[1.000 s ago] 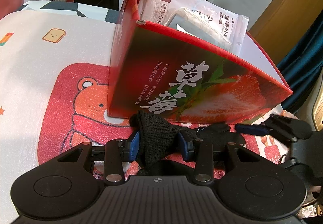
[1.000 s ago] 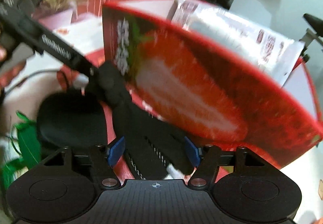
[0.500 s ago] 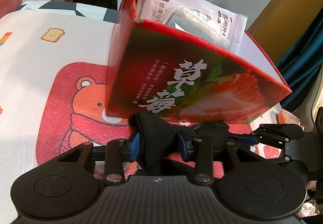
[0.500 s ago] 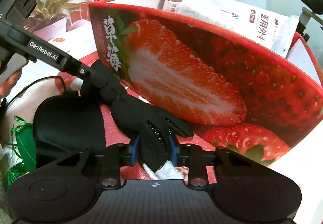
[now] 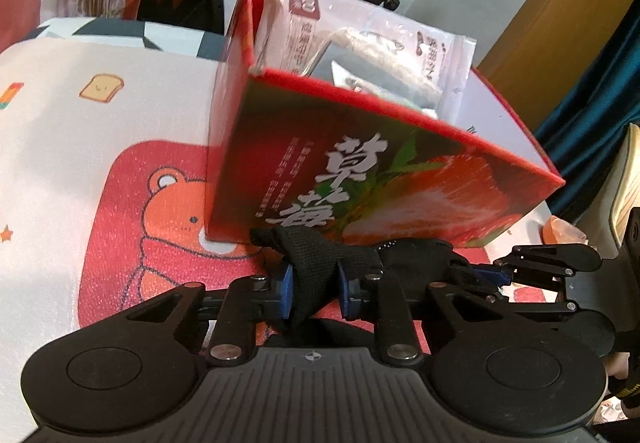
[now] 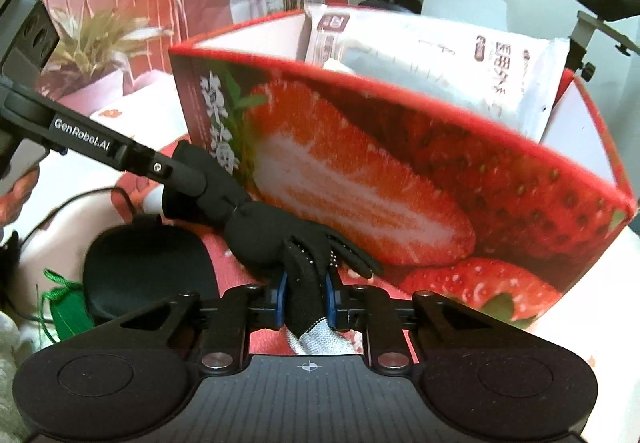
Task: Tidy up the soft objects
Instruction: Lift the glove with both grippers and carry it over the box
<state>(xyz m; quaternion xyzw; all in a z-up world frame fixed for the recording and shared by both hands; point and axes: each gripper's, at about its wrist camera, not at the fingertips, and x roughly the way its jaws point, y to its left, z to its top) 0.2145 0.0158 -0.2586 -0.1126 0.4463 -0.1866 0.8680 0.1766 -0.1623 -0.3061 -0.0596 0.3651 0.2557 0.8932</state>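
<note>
On the black arm of my left gripper I read "GenRobot.AI" in white. The red strawberry-printed cardboard box carries big white characters, 草莓, near its left corner. Inside it, the white plastic packet shows a maroon label; its print is too blurred to read.

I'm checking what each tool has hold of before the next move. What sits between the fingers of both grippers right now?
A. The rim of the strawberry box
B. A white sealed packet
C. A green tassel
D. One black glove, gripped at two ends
D: the left gripper is closing on one end of the black glove, and the right gripper is closing on its finger end, just in front of the strawberry box.
</note>
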